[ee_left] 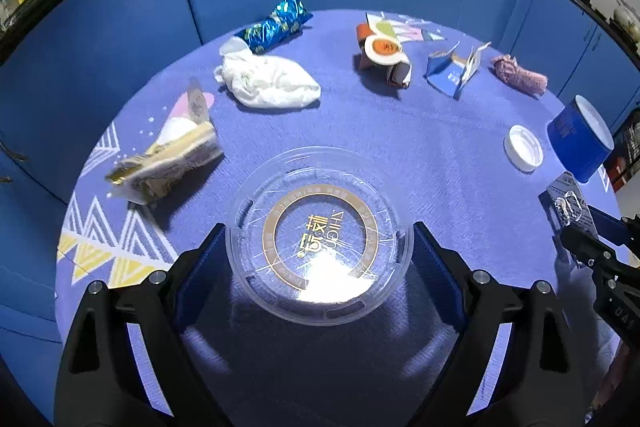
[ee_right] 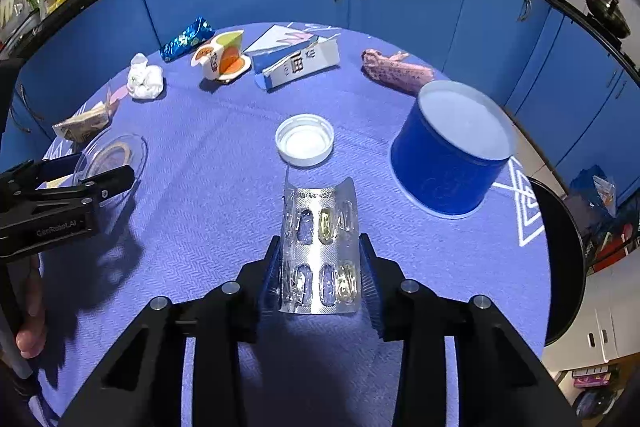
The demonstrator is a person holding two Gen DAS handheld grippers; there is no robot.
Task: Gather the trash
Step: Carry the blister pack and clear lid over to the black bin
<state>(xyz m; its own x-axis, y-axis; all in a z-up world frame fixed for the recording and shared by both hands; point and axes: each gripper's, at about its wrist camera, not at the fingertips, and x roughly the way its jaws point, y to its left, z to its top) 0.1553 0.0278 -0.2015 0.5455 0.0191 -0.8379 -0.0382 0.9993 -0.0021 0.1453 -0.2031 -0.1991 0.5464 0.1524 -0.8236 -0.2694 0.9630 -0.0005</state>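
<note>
Straddling a clear round plastic lid (ee_left: 320, 235) that lies flat on the blue-clothed table (ee_left: 420, 147), the left tongs (ee_left: 320, 259) stand wide, one blue pad at each side of the rim, seemingly just touching it. The right tongs (ee_right: 320, 267) have closed on a silver blister pack (ee_right: 320, 251), which bows upward between the pads, so it is pinched by its edges. Other trash is scattered toward the far side of the table: a blue foil wrapper (ee_left: 276, 23), a crumpled white tissue (ee_left: 268, 83), a gold and white wrapper (ee_left: 168, 163), a torn orange cup (ee_left: 384, 51), a torn blue carton (ee_left: 452, 71) and a pink wrapper (ee_left: 520, 73). A white cap (ee_right: 305, 139) and a blue tub (ee_right: 448, 155) sit just beyond the blister pack. Likely risks: the bowed pack could spring out sideways if squeezed harder or lifted quickly, perhaps toward the cap. The thin, slick lid could flex, pop free or slide along the cloth as the left tongs close, since only its low rim offers purchase.
</note>
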